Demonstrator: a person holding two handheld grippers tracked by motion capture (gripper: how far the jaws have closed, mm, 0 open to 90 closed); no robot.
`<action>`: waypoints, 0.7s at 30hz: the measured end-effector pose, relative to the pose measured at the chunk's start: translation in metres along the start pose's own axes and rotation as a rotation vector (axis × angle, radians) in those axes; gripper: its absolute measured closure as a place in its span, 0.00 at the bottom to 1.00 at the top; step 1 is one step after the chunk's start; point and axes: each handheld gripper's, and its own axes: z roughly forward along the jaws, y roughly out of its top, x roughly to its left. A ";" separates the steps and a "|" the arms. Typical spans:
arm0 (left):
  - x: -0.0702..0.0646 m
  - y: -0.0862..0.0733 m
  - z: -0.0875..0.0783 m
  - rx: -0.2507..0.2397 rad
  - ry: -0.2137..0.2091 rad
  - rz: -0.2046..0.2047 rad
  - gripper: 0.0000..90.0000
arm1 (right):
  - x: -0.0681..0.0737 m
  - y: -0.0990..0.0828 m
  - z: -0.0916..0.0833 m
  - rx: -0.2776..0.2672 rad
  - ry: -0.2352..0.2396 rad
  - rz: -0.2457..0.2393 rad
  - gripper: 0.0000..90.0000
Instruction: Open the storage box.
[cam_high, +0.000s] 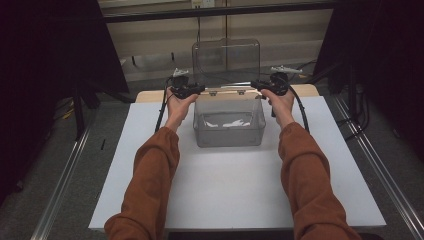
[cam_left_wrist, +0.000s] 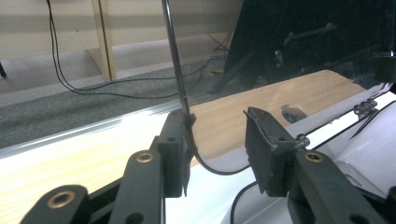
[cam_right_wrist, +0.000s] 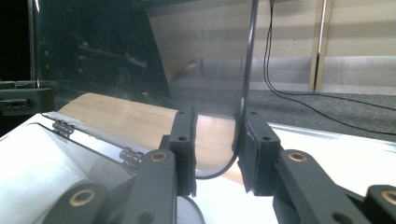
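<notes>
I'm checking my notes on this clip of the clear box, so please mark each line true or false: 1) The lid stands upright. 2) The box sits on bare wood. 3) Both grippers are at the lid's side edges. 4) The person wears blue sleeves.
1) True: the lid stands upright, hinged at the back of the clear box.
2) False: the box sits on the white tabletop.
3) True: the left gripper and the right gripper are at its left and right edges.
4) False: the sleeves are rust orange.
</notes>
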 end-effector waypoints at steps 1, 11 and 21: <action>0.001 0.000 0.000 -0.004 -0.005 -0.006 0.67 | -0.001 0.000 0.000 0.000 0.002 0.002 0.76; 0.007 -0.003 0.003 0.040 0.009 -0.070 0.61 | -0.006 -0.005 0.004 0.041 0.018 0.116 0.71; 0.011 -0.005 0.005 0.042 0.004 -0.105 0.60 | -0.011 -0.010 0.009 0.040 0.029 0.193 0.70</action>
